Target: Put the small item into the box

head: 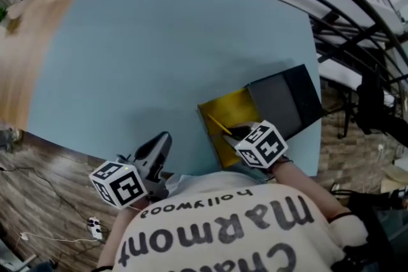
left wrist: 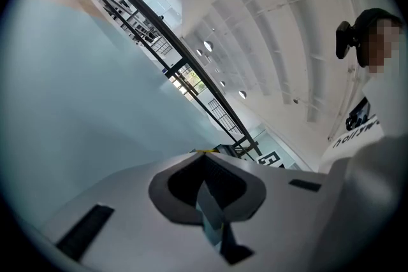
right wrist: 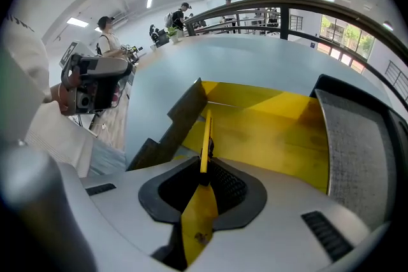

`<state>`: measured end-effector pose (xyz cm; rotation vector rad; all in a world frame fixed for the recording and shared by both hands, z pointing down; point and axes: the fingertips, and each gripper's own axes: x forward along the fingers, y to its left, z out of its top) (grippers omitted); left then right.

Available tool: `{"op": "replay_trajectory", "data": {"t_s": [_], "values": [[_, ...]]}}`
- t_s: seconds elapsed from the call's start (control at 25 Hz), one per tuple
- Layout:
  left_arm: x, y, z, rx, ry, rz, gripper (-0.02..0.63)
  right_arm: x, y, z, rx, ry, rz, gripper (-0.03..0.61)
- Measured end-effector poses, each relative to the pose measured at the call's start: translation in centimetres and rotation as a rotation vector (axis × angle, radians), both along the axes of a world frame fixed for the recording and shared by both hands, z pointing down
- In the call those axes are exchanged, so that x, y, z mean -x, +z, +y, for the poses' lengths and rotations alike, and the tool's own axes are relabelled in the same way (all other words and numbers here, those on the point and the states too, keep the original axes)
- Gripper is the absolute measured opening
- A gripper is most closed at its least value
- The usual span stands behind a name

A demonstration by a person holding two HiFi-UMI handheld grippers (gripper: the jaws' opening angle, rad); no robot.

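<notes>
An open box lies at the table's near right edge, with a yellow inside (head: 224, 113) and a dark lid with grey lining (head: 284, 99) folded back. My right gripper (head: 233, 132) hangs over the yellow inside (right wrist: 274, 130), shut on a thin yellow strip (right wrist: 206, 130) that points forward from the jaws. In the head view the strip (head: 219, 125) shows as a slim yellow line above the box. The grey-lined lid (right wrist: 357, 143) lies to the right. My left gripper (head: 160, 142) is shut with nothing in it, held above the table's near edge, left of the box. It (left wrist: 205, 159) points across the table.
The light blue table (head: 159, 54) stretches away to the left and back. A dark box flap (right wrist: 182, 114) stands up left of the strip. A black railing (head: 357, 16) curves round the far and right sides. Wooden floor with cables (head: 38, 200) lies below the near edge.
</notes>
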<state>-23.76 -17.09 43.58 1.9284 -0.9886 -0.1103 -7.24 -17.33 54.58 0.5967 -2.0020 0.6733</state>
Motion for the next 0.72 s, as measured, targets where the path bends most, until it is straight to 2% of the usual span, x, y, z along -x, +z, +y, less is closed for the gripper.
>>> {"op": "replay_trajectory", "data": {"t_s": [0.72], "values": [[0.43,-0.37,-0.48,0.003,-0.012,0.006,0.002,0.29,0.04,0.02,0.062,0.013,0.008,0.072]]}}
